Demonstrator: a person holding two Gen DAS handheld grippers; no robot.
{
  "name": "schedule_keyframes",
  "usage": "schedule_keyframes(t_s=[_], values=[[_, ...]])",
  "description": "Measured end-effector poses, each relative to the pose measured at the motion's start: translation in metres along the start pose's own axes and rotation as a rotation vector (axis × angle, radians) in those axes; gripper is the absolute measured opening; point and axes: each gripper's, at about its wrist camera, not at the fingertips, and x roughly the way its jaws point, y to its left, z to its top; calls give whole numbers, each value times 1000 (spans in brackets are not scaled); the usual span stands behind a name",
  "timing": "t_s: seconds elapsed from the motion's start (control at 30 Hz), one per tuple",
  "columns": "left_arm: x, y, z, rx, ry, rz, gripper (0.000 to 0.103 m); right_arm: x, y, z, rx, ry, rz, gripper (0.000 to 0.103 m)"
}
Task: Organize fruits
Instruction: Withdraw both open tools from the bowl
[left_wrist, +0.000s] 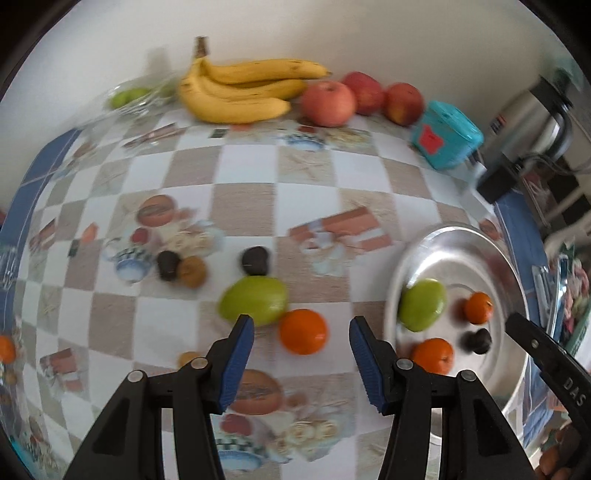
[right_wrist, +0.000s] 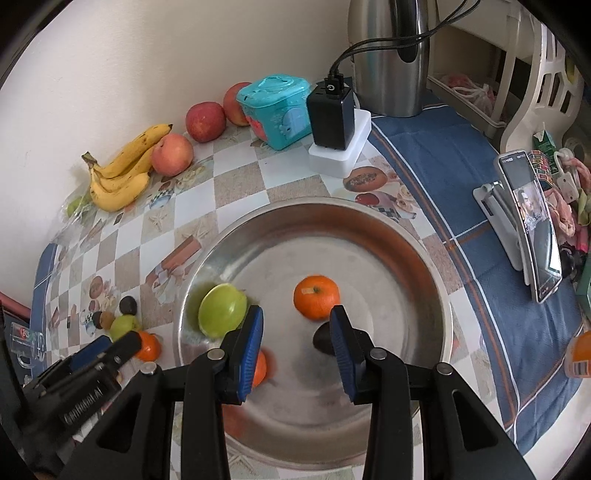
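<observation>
A steel bowl (right_wrist: 369, 236) holds a green fruit (right_wrist: 221, 310), two oranges (right_wrist: 317, 296) and a dark fruit (right_wrist: 322, 341). My right gripper (right_wrist: 297, 341) hangs open and empty over the bowl. My left gripper (left_wrist: 302, 350) is open and empty above the checkered tablecloth, with an orange (left_wrist: 303, 331) between its fingertips and a green fruit (left_wrist: 255, 304) just beyond its left finger. Dark fruits (left_wrist: 255, 260) and a brown one (left_wrist: 191, 271) lie farther out. The bowl (left_wrist: 461, 240) sits at the right in the left wrist view.
Bananas (left_wrist: 240, 88) and three red apples (left_wrist: 328, 103) line the back wall, next to a teal box (left_wrist: 445, 134). A charger block (right_wrist: 330, 114), a steel kettle (right_wrist: 388, 55) and a phone on a stand (right_wrist: 532, 221) stand at the right.
</observation>
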Motion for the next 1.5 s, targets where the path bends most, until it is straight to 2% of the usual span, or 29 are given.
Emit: schedule_keyframes(t_s=[0.3,0.8,1.07,1.13,1.17,1.2,1.23,1.27,1.4,1.5], values=[[-6,32,-2,-56,-11,13,58,-6,14,-4,-54,-9,-19,38],[-13,37,-7,-54,-8,24,59,6,19,-8,-102,29,-70,38],[-14,38,-6,-59,-18,40,73,9,22,-8,-117,37,-72,38],[-13,40,-7,-66,-18,51,83,11,22,-9,-117,42,-73,38],[-12,41,-7,-74,-17,57,86,12,22,-9,-117,44,-75,41],[-12,43,-8,-83,-17,64,93,13,22,-9,-117,44,-78,56],[-11,45,-8,-91,-18,69,101,13,22,-9,-115,40,-84,65],[-11,47,-9,-103,-22,75,103,13,21,-9,-113,35,-91,76],[-10,53,-9,-127,-23,87,103,15,21,-9,-128,29,-115,82],[-10,56,-10,-136,-20,90,103,16,21,-10,-135,32,-118,83]])
